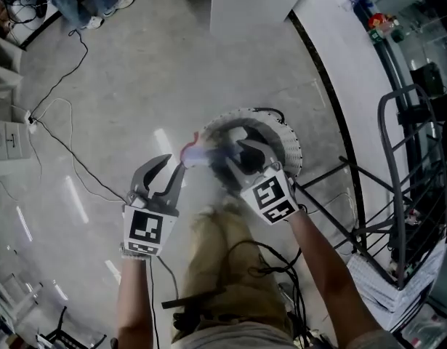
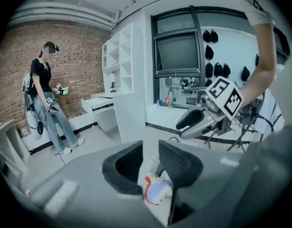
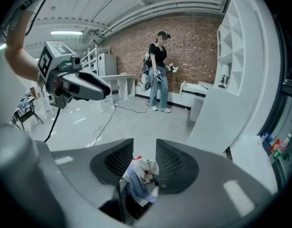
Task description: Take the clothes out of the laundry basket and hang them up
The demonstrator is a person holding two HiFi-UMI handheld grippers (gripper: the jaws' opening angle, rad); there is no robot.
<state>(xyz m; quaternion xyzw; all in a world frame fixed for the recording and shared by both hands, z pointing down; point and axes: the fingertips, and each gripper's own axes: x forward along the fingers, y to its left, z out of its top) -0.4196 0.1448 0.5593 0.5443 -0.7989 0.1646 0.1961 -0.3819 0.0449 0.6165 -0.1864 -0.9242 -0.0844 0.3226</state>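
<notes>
The white laundry basket (image 1: 285,140) stands on the grey floor (image 1: 136,86) beside a metal drying rack (image 1: 397,195). A pale, red-trimmed garment (image 1: 198,155) lies at its near-left rim. The left tool (image 1: 174,163) and right tool (image 1: 234,155) hover there released, jaws apart, gripping nothing.

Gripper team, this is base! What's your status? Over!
Left gripper and right gripper open above laundry basket. White garment with red trim below the jaws, not gripped yet. Metal rack off right, clear of both.

Glossy floor (image 1: 136,86), soft cloth garment (image 1: 196,154), white plastic basket (image 1: 291,145), rough brick wall (image 3: 131,37), metal rack (image 1: 384,133)
</notes>
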